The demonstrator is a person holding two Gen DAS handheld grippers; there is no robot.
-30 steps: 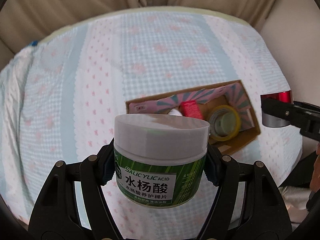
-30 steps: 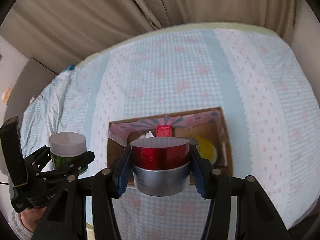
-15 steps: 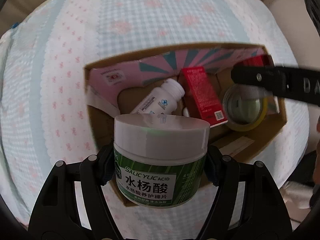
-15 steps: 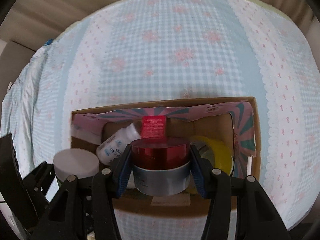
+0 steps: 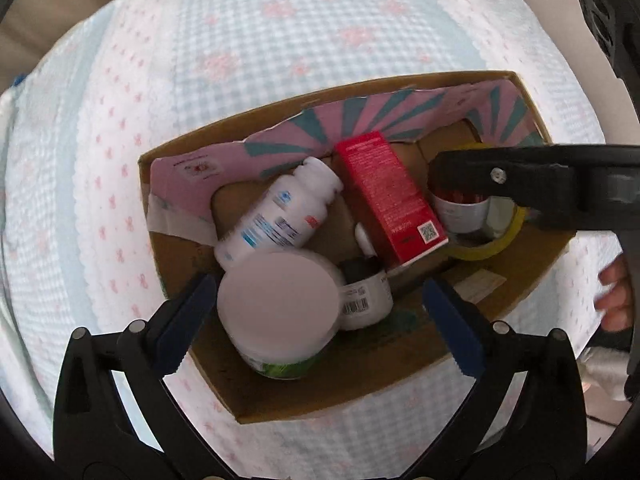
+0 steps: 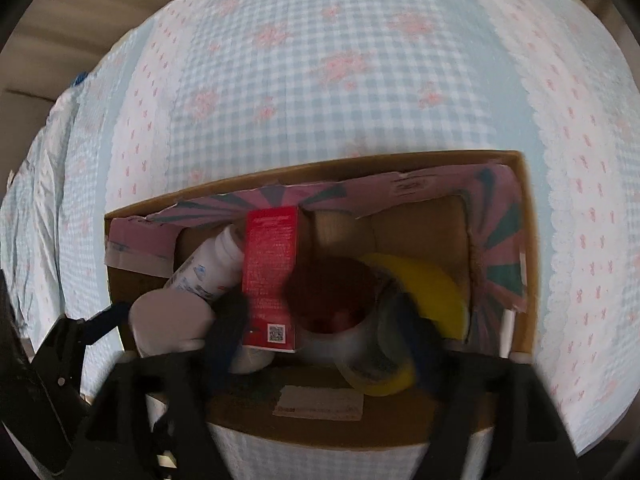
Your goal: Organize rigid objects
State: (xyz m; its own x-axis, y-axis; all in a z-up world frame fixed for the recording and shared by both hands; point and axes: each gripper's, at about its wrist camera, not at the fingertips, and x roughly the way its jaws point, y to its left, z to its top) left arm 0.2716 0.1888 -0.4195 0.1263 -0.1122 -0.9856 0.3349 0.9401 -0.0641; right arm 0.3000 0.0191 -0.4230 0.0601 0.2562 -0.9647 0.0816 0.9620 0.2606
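The cardboard box [image 5: 520, 264] sits on the checked bedspread [image 5: 280, 40], and everything here turns on it. The left gripper [image 5: 320, 320] hangs over the box's near-left corner with its fingers spread wide; the green jar with the white lid [image 5: 280, 308] sits between them but free of both pads, inside the box against its near wall. The right gripper [image 6: 324, 316] is over the middle of the box, and that view is smeared with motion, so I cannot tell whether its fingers are clamped on the red-lidded tin [image 6: 332, 300] or have let go of it. The tin sits low in the box, just beside the roll of yellow tape [image 6: 420, 280].

The trouble I would expect is crowding. The white pill bottle [image 5: 276, 216] lies tilted against the jar's far side, and the red carton [image 5: 388, 196] leans across the middle of the box; a small white tube [image 5: 364, 296] is wedged beside the jar. If either gripper lifts out at a slant, a finger could catch the carton or the bottle and tip it over the others. The torn pink lining [image 5: 360, 120] along the far wall could also snag.

The two grippers are near each other, so a sideways move risks a knock. Straight up looks to be the open way; outside the box the bedspread is bare on the far and left sides
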